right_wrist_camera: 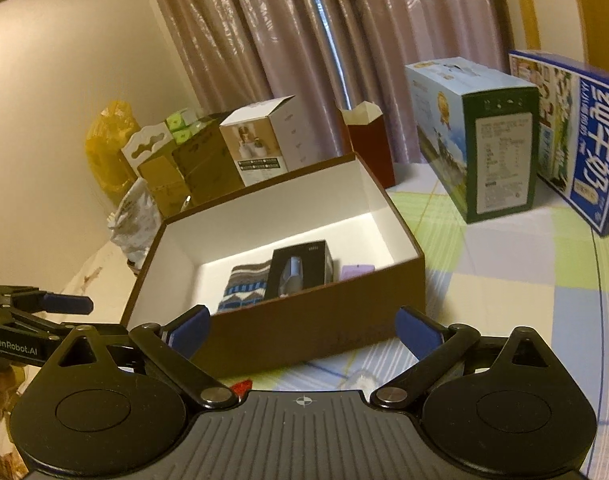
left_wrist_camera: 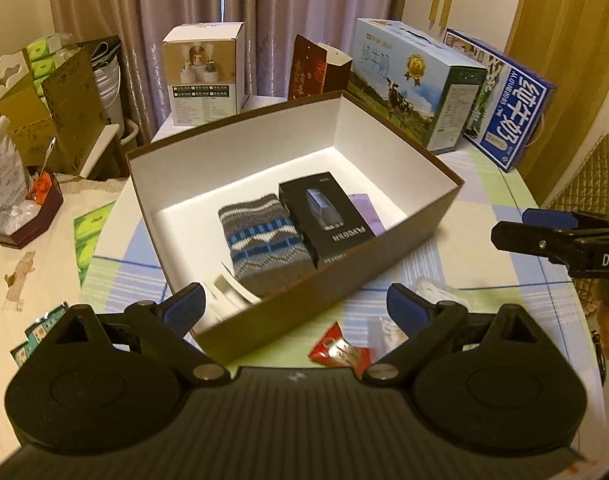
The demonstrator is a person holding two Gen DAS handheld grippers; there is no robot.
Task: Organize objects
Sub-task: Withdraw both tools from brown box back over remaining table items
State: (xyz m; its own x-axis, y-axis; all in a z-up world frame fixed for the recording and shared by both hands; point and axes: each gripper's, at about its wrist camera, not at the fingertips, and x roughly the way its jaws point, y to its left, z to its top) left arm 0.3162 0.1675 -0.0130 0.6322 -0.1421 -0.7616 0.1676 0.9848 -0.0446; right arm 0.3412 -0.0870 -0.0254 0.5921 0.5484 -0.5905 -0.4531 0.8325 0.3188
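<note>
- The brown box (left_wrist_camera: 384, 240) with a white inside is sitting open on the checked tablecloth (left_wrist_camera: 484, 248), holding a knitted sock (left_wrist_camera: 260, 240), a black carton (left_wrist_camera: 328, 216) and a purple item (left_wrist_camera: 366, 208) side by side.
- A red packet (left_wrist_camera: 338, 350) is lying just outside the box's near wall.
- The left gripper (left_wrist_camera: 296, 308) is hovering spread wide, gripping nothing.
- The right gripper (right_wrist_camera: 304, 332) is likewise gaping empty.

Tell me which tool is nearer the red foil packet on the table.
Left. The left tool hangs directly over the red foil packet, open. The right tool, also open, sits off to the side, the packet barely peeking past its body.
</note>
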